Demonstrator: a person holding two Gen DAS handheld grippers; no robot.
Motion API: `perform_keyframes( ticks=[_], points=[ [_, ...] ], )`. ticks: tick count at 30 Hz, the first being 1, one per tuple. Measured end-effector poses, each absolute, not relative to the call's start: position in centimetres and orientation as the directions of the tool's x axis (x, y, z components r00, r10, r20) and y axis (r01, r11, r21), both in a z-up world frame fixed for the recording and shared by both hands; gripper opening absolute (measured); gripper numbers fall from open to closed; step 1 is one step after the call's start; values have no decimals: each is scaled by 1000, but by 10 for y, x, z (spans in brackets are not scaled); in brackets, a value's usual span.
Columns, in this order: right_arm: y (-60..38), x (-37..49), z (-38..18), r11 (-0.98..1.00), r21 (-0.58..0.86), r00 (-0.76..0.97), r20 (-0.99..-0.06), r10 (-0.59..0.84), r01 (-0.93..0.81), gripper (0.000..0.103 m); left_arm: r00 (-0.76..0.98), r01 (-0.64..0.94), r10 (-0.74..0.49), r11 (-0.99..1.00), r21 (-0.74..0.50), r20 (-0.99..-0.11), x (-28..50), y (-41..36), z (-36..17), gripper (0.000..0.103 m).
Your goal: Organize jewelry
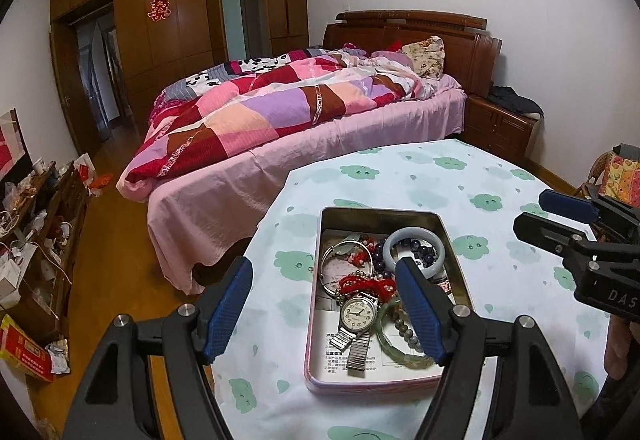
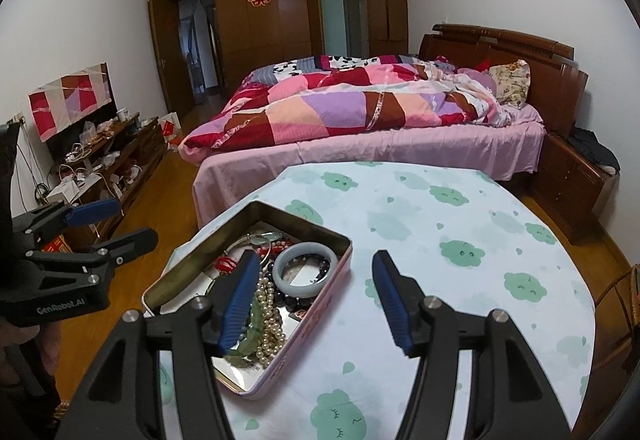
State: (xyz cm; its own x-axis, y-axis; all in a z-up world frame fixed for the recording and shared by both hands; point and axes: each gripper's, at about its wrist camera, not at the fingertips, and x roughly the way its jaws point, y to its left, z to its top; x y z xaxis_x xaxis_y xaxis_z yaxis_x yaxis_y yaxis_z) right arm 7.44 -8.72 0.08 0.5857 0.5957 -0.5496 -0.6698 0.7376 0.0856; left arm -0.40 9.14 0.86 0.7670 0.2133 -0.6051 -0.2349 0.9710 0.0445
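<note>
An open pink tin (image 1: 316, 320) sits on the round table (image 1: 400, 175) with its cloud-print cloth. Inside lie a silver watch (image 1: 357, 312), red beads (image 1: 360, 284), a pale jade bangle (image 1: 414, 231), a green bangle (image 1: 386, 344) and dark beads. My left gripper (image 1: 324, 266) hovers open over the tin's left half, holding nothing. In the right wrist view the tin (image 2: 312, 320) also shows a pearl necklace (image 2: 268, 324) and the pale bangle (image 2: 308, 248). My right gripper (image 2: 316, 258) is open above the tin's right edge, nothing between its pads. Each gripper appears in the other's view: right gripper (image 1: 534, 209), left gripper (image 2: 134, 222).
A bed (image 2: 400, 143) with a patchwork quilt stands just beyond the table. A wooden nightstand (image 2: 576, 183) is at the right, a cluttered low cabinet (image 2: 120, 151) along the left wall. A wicker chair (image 2: 624, 300) edges in at the far right.
</note>
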Motion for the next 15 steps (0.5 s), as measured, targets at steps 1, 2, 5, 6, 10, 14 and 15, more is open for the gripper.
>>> perform_keyframes(
  ticks=[1,2,5,6,10,14,15],
  points=[
    [-87,74,1,737,87,587,-547,597,-670,62,767,-235,213,971,45,-605,-4,91,8,74],
    [-88,74,1,737,88,587,-546,598,-670,63,767,-236,216,971,47,-604,-4,91,9,74],
    [-88,74,0,736,89,583,-549,599,-671,63,766,-239,218,970,47,-605,-4,92,9,74],
    [-88,74,0,736,89,584,-548,598,-671,63,765,-240,220,970,49,-605,-4,92,9,74],
    [-88,74,0,736,88,584,-548,599,-671,63,765,-239,220,970,50,-605,-4,92,9,74],
    [-87,74,0,737,89,584,-549,598,-670,64,765,-238,219,970,50,-606,-4,92,9,74],
    [-88,74,0,736,90,583,-549,599,-671,64,765,-238,219,970,49,-606,-4,92,9,74]
  ],
)
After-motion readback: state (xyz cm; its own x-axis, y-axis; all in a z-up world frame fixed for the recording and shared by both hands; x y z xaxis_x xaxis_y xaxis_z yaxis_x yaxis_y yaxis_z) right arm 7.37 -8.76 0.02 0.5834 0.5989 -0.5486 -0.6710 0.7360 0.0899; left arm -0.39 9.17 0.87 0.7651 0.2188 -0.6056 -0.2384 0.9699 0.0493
